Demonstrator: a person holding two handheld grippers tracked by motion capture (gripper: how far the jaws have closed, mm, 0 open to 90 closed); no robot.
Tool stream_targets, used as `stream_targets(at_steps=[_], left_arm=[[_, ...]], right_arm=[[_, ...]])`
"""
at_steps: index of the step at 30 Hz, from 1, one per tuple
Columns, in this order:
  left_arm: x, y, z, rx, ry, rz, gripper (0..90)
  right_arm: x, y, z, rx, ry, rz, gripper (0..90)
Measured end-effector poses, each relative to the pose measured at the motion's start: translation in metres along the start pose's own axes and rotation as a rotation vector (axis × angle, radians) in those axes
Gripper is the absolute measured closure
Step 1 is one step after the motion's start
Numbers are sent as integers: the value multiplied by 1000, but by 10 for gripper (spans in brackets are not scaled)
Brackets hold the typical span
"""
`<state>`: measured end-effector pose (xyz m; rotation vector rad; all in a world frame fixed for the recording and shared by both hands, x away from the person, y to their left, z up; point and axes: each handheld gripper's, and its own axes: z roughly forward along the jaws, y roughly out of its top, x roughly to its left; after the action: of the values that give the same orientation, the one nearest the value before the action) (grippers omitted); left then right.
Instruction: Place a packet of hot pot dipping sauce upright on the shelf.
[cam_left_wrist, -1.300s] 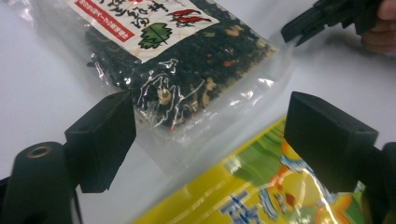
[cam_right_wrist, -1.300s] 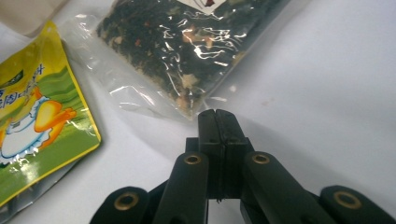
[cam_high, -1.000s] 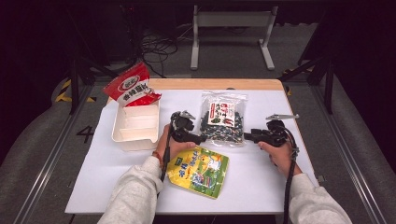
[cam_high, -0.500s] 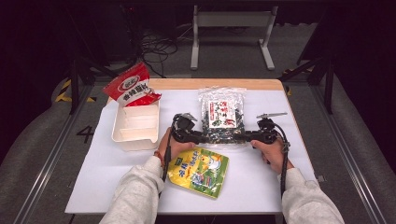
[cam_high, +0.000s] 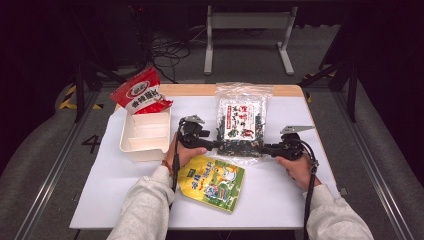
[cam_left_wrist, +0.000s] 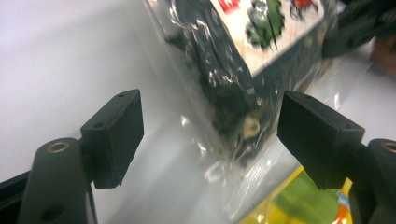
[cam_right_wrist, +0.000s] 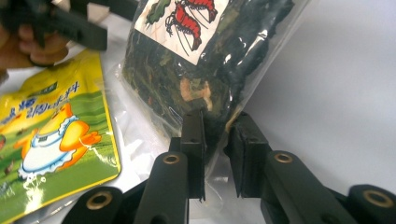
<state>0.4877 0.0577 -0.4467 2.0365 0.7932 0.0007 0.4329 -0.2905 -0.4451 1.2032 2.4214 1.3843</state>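
A clear bag of dark dried seaweed with a white shrimp label (cam_high: 240, 120) lies on the white table top (cam_high: 100, 190). My left gripper (cam_high: 217, 145) is at its near left corner. In the left gripper view the jaws (cam_left_wrist: 210, 126) have just been opening and stand wide apart, with the bag's corner (cam_left_wrist: 233, 93) between them and the pads clear of it. My right gripper (cam_high: 260, 148) is at the near right corner. Its jaws (cam_right_wrist: 215, 126) have just been closing and now pinch the plastic edge of the bag (cam_right_wrist: 201, 70).
A yellow-green pouch with a cartoon duck (cam_high: 212, 182) lies just in front of the bag, under the left hand. A white divided tray (cam_high: 145, 150) sits at the left, with a red snack packet (cam_high: 141, 92) leaning on its far end. Beyond the table stands a metal frame.
Both hands stay at the bag's near edge. The right hand has edged slightly inward toward the bag.
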Motion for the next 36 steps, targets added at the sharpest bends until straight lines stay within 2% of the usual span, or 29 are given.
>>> stream_targets(at_steps=[1, 2, 4, 7, 12, 16, 17, 20, 22, 23, 25, 26, 27, 28, 29, 31, 32, 33, 36], left_arm=[[1, 1, 1, -19, 4, 18, 183], [2, 2, 2, -12, 1, 23, 185], [3, 4, 5, -14, -5, 11, 140], [5, 10, 7, -41, -5, 13, 119], [10, 20, 8, -96, -66, -21, 101], [9, 25, 8, -113, -95, -4, 120], [5, 29, 8, -120, -107, 18, 131], [-1, 35, 6, -145, -129, 51, 190], [-7, 39, 1, -168, -125, 87, 241], [-8, 40, -2, -187, -143, 92, 279], [-11, 43, -10, -229, -151, 105, 347], [-12, 44, -14, -240, -165, 115, 384], [-13, 45, -18, -252, -165, 128, 460], [-13, 45, -18, -252, -165, 128, 496], [-15, 46, -20, -261, -173, 139, 496], [-21, 46, -26, -276, -179, 182, 628], [-24, 46, -28, -292, -209, 207, 673], [-26, 46, -30, -293, -213, 224, 717], [-32, 45, -32, -307, -226, 236, 774]], right_arm=[[1, 0, -1, -6, 0, -22, 775], [4, 0, -3, -24, -3, -82, 778], [8, 0, -5, -30, -14, -134, 781], [11, -2, -8, -58, -15, -182, 781], [18, -3, -12, -97, -18, -264, 784], [20, -4, -14, -111, -3, -286, 782], [20, -4, -15, -115, 2, -286, 782], [21, -3, -16, -121, 12, -304, 779], [21, -3, -16, -124, 15, -306, 777], [22, -3, -16, -120, 17, -309, 773], [22, -3, -16, -113, 13, -315, 767], [22, -3, -15, -107, 14, -315, 766], [23, -2, -15, -102, 11, -317, 763], [23, -2, -15, -102, 11, -317, 763], [23, -2, -15, -98, 4, -319, 756], [24, -1, -13, -89, -10, -317, 736], [24, -2, -12, -82, -24, -316, 722], [23, -2, -11, -74, -40, -305, 702], [21, -2, -10, -68, -61, -284, 660]])
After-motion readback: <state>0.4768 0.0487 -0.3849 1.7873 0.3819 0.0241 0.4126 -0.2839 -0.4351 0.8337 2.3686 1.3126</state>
